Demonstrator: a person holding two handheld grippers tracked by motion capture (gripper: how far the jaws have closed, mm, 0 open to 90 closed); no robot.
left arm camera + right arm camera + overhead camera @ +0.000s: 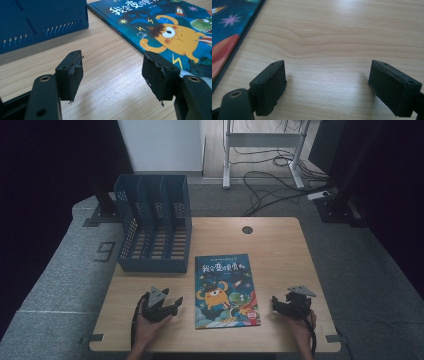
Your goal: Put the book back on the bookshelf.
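Note:
A children's picture book [225, 289] with a blue cover and an orange monster lies flat in the middle of the wooden table [270, 245]. My left gripper [176, 303] rests on the table to the book's left, pointing toward it, jaws apart with nothing between them. In the left gripper view the book [160, 27] lies just beyond the open left gripper [117, 72]. My right gripper [274, 301] sits to the book's right, also open and empty. In the right gripper view the open right gripper [328, 82] is over bare wood, with the book's edge [229, 42] at the left.
A dark blue slotted file rack [152, 222] stands at the table's back left, and its wall [37, 22] is close in the left gripper view. A round cable hole [247, 229] is near the far edge. Cables and a desk frame [265, 150] lie on the floor beyond.

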